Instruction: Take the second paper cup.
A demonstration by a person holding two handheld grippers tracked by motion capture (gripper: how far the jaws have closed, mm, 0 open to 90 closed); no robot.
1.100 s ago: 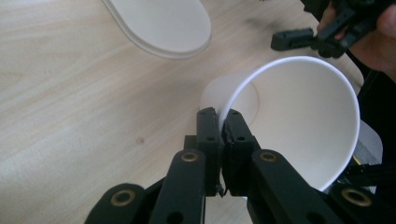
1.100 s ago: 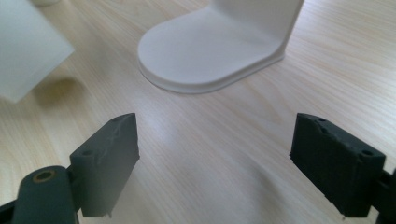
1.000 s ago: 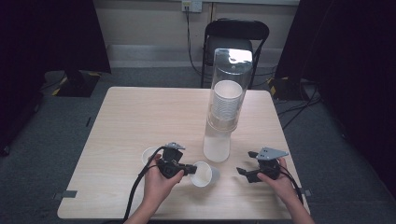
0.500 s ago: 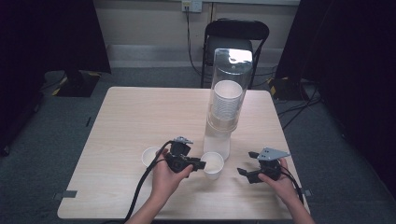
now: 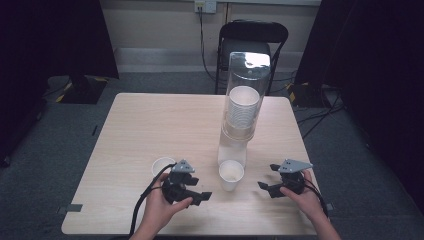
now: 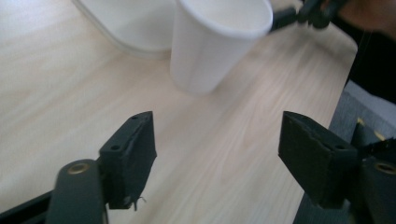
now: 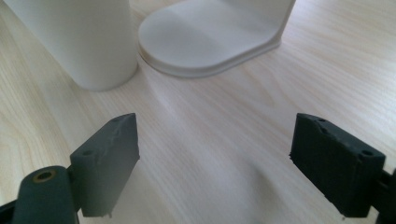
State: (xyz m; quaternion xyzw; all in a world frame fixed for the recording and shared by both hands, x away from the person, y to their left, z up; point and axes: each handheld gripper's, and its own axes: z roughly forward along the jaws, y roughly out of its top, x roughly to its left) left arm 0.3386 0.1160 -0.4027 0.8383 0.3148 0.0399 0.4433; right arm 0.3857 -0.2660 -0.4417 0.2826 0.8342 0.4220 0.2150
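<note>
The paper cup point(image 5: 231, 174) stands upright on the worktop point(image 5: 150, 130), just in front of the base of the clear cup dispenser point(image 5: 241, 107) and between the two grippers. Judged from its thin wall and empty interior, it is very light, easily tipped, and soft enough to dent or ovalise under a firm squeeze; the smooth outer surface may slip if pinched near the tapered foot. The advisable hold is across the mid wall or slightly above it, just below the rolled rim, where the cup is stiffest, with light closing force. In appearance it is plain white, tapered, wider at the mouth than at the foot, with no print visible. The left gripper point(image 5: 199, 197) sits just beside it on the near left, jaws spread wide and holding nothing. The right gripper point(image 5: 264, 187) rests near its right side, jaws likewise wide apart and empty. A second cup point(image 5: 163, 166) stands on the worktop beside the left gripper, apart from the first.
</note>
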